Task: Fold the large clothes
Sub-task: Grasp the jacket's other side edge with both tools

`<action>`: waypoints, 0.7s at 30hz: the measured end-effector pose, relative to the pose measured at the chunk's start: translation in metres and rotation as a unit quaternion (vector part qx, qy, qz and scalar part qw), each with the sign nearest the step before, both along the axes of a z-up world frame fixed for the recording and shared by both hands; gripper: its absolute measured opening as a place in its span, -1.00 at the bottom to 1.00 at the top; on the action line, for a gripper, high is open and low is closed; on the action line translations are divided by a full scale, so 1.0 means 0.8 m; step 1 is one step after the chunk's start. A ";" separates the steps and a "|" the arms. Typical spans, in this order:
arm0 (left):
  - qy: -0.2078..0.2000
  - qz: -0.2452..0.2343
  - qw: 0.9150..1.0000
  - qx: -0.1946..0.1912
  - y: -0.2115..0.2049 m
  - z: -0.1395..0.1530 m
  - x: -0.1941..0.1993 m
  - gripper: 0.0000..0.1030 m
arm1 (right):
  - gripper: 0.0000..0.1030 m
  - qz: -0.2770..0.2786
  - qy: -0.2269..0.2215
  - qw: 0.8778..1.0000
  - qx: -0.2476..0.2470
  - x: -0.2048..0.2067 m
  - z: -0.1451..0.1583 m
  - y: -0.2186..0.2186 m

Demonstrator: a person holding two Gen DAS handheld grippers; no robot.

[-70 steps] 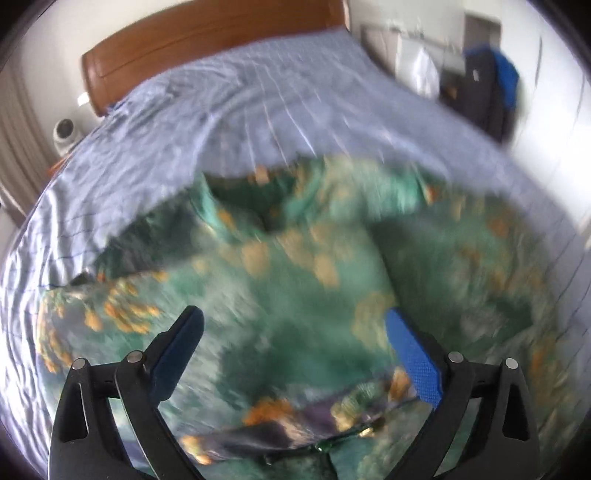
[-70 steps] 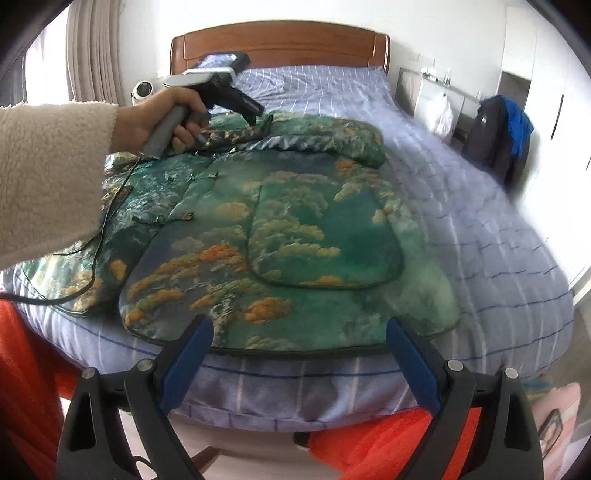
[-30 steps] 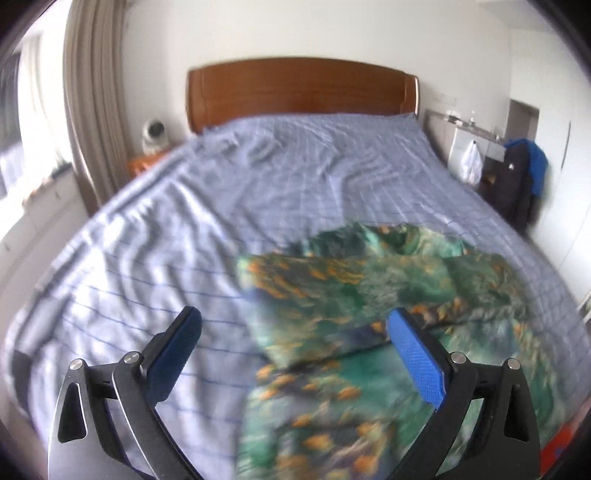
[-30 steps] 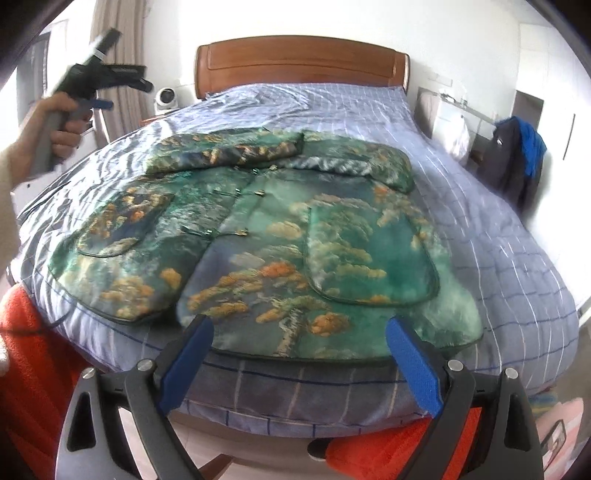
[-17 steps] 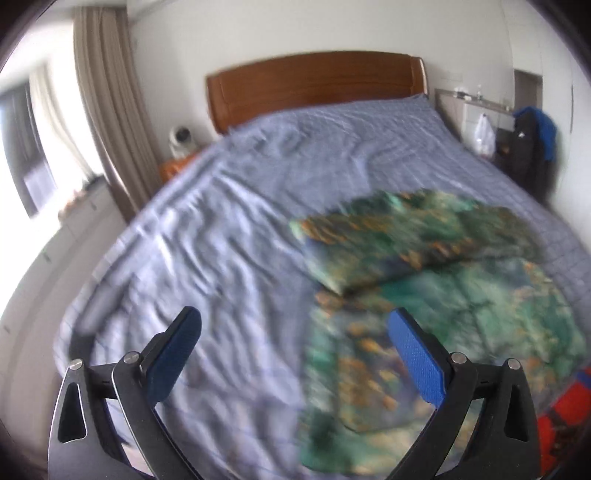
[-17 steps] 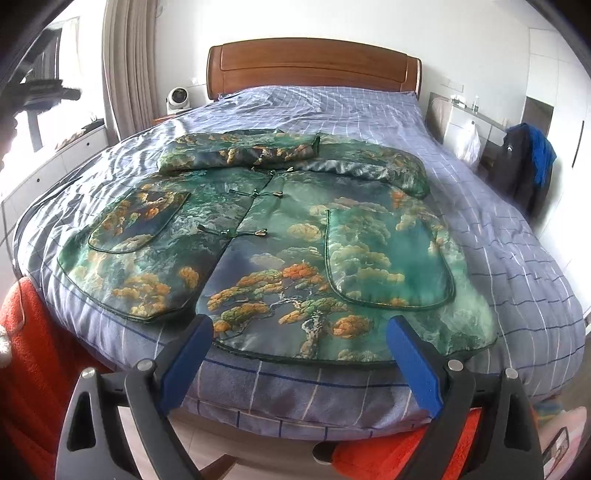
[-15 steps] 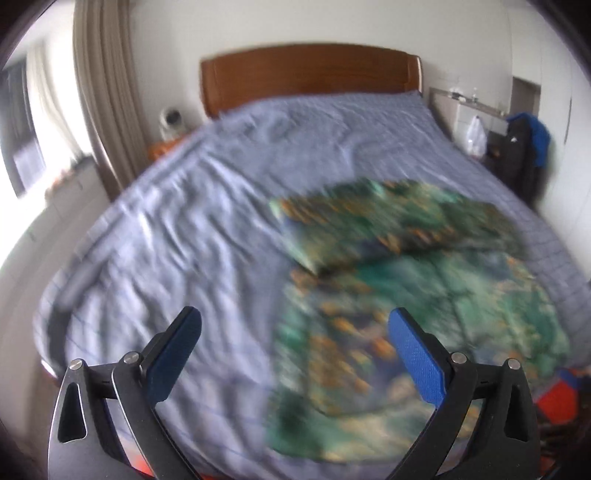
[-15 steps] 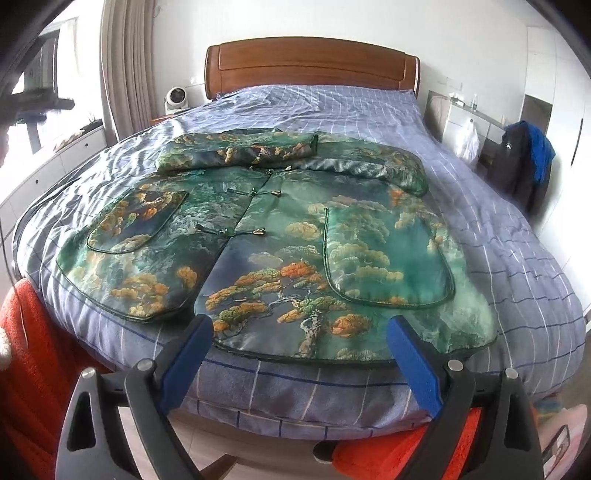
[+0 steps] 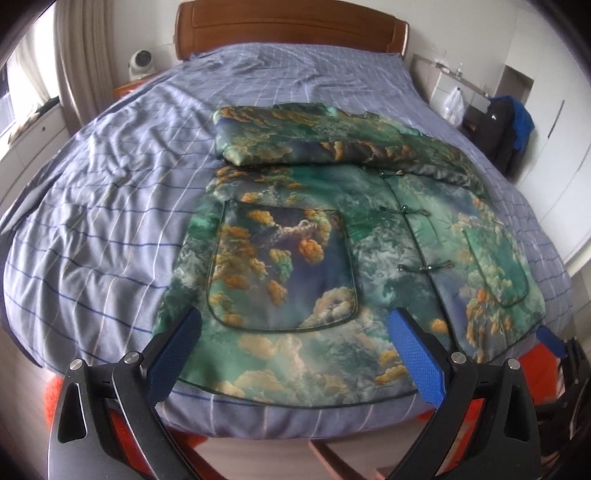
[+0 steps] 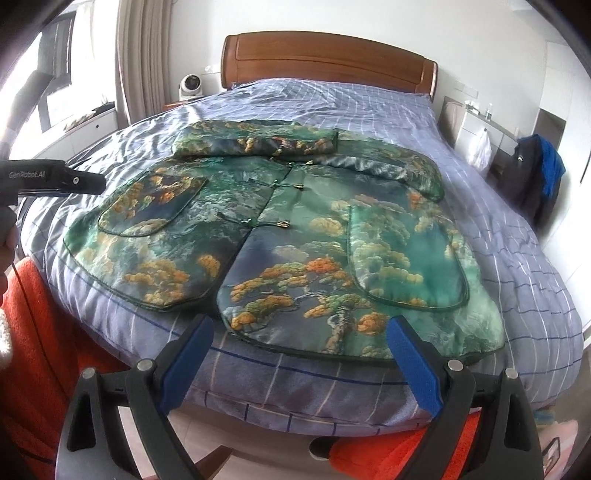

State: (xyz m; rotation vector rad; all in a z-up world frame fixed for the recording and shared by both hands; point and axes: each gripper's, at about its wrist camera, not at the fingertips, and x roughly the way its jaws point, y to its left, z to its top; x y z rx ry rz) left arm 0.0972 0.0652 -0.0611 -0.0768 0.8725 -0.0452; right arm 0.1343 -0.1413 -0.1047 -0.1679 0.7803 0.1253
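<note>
A large green jacket [image 9: 332,236] with orange cloud and tree print lies flat, front up, near the foot of the bed; it also shows in the right wrist view [image 10: 295,229]. Both sleeves are folded across its top: the left sleeve [image 9: 295,136] and the right sleeve [image 10: 388,162]. My left gripper [image 9: 295,332] is open and empty, above the jacket's lower left hem. My right gripper [image 10: 299,339] is open and empty, over the bed's foot edge below the right hem. The left tool's body [image 10: 48,181] shows at the left of the right wrist view.
The bed [image 9: 110,184] has a blue checked sheet and a wooden headboard [image 9: 288,33]. A small fan [image 9: 142,62] stands on the nightstand at left. A dark bag with a blue cloth [image 9: 509,125] is at right. An orange blanket [image 10: 48,350] hangs at the foot.
My left gripper has swung from the sleeve area back to the foot of the bed, now facing the jacket's lower left. The left sleeve lies folded across the top. My right gripper has hardly moved.
</note>
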 end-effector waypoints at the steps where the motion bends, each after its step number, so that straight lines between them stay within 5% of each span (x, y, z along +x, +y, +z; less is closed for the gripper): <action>1: 0.000 0.002 1.000 -0.002 0.002 0.000 -0.001 0.96 | 0.82 0.002 0.001 1.000 -0.001 0.000 0.000 0.002; 11: -0.014 0.059 0.998 0.031 0.047 -0.006 -0.009 0.96 | 0.82 0.004 -0.004 1.000 0.024 -0.002 0.008 -0.012; 15: 0.010 0.090 0.996 0.013 0.094 -0.025 -0.009 0.96 | 0.82 -0.067 0.024 0.997 0.030 0.010 0.000 -0.076; 21: 0.047 0.077 0.996 -0.009 0.127 -0.060 0.006 0.96 | 0.82 -0.188 0.028 0.981 0.046 0.016 0.013 -0.197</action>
